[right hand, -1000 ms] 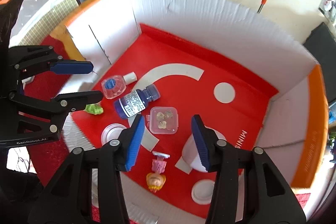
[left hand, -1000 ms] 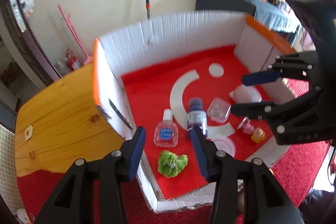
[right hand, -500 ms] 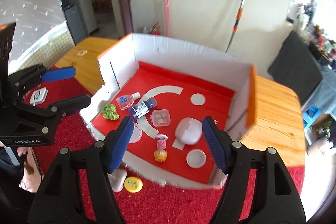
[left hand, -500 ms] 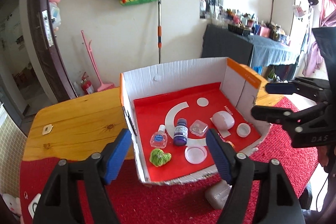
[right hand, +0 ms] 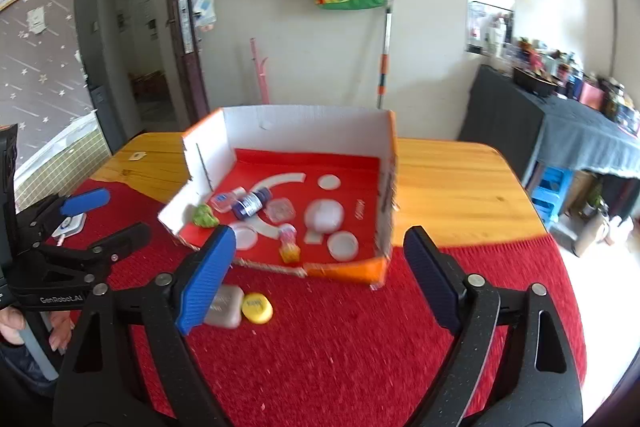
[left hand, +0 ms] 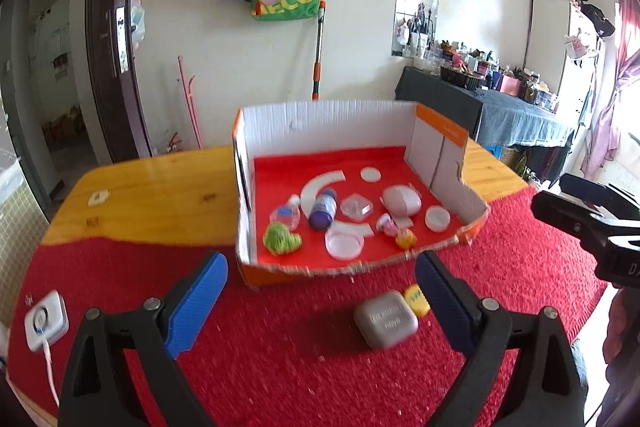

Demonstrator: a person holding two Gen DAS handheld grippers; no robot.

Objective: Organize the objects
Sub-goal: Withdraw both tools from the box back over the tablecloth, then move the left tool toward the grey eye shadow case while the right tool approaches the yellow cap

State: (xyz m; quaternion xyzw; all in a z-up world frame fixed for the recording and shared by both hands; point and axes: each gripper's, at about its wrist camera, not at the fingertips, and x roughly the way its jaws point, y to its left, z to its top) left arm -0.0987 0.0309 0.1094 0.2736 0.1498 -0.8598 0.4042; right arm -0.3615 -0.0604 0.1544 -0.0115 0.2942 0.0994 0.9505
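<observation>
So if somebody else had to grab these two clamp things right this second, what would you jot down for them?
Left gripper: open, holding nothing, above the red cloth.
Right gripper: open, holding nothing, facing the box.
Inside the cardboard box: green toy, clear small bottle, purple bottle, clear square case, pink oval case, two round lids, small doll.
Outside, on the cloth in front of the box: grey square case and yellow cap.
Done: most items are boxed.
Left: probably those two outside pieces go in next.
</observation>
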